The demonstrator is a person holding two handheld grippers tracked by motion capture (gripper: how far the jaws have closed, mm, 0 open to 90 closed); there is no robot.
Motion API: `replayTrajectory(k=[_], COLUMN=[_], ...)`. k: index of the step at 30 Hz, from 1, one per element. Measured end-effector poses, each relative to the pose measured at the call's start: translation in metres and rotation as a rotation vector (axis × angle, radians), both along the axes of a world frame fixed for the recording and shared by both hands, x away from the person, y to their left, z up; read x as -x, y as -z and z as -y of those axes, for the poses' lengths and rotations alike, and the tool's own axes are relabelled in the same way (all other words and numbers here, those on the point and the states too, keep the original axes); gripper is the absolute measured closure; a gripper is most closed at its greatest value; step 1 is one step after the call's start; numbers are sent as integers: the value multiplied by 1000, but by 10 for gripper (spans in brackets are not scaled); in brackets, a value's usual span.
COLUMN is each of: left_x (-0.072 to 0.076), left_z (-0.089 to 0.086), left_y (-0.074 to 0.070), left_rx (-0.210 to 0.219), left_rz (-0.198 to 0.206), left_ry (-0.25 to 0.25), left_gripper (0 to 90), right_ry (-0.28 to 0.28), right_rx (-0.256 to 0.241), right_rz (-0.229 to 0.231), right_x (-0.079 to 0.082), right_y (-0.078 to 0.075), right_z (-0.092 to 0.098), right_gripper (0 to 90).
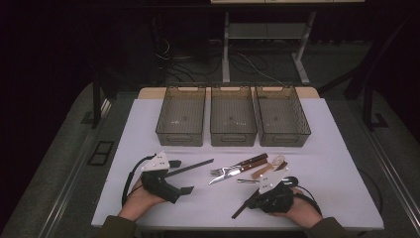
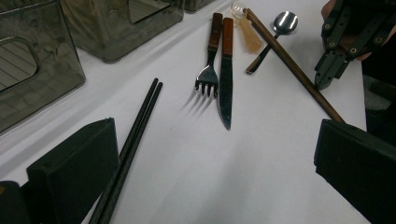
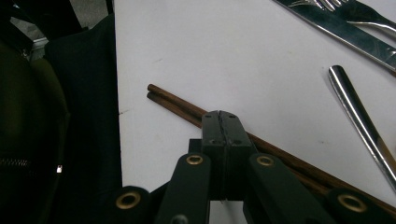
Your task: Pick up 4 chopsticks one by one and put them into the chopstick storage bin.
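Note:
My left gripper (image 1: 184, 176) (image 2: 215, 140) is open low over the white table (image 1: 148, 124). A pair of black chopsticks (image 1: 193, 167) (image 2: 135, 130) lies between its jaws, close to the left-hand one. My right gripper (image 1: 250, 201) (image 3: 221, 119) (image 2: 325, 77) is shut. Its tips sit over a pair of brown chopsticks (image 3: 173, 105) (image 2: 289, 63) (image 1: 236, 213) that runs crosswise beneath them, flat on the table. A wood-handled fork (image 1: 218, 172) (image 2: 208, 77) and knife (image 1: 224, 177) (image 2: 225, 88) lie side by side mid-table.
Three smoky plastic bins (image 1: 180, 139) (image 1: 233, 139) (image 1: 285, 139) stand in a row at the back. A metal spoon (image 1: 292, 179) (image 2: 285, 21) (image 3: 359, 116) and a small pale spoon (image 1: 279, 161) (image 2: 245, 32) lie by the right hand. The near table edge (image 3: 116, 116) is close to the right gripper.

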State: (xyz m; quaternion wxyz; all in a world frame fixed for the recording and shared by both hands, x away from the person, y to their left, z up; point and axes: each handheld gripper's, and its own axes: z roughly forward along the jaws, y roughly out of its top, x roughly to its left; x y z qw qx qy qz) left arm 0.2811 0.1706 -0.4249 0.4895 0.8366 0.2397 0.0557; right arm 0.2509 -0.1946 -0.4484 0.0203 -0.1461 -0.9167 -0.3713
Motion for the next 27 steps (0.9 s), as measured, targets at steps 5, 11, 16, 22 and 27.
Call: replayTrajectory(k=[5,11,16,22,27], left_x=[0,0,0,0,0], left_z=[0,0,0,0,0], left_y=[0,0,0,0,0], left_rx=[-3,-3,-2,-1,-2], left_rz=[2,1,0,0,0], left_ry=[2,2,1,2,2], left_gripper=[0,0,0,0,0], right_ry=[-29,-44,-61,-65,-69], right_rx=[3,-5,-7,-9,-11], right_rz=[13,12,21,21,33], right_x=[1,2,3,2,0], right_y=[0,1,1,1,2], right_z=[-3,-8,-15,-21,-24], right_gripper=[898,898,898,898,898])
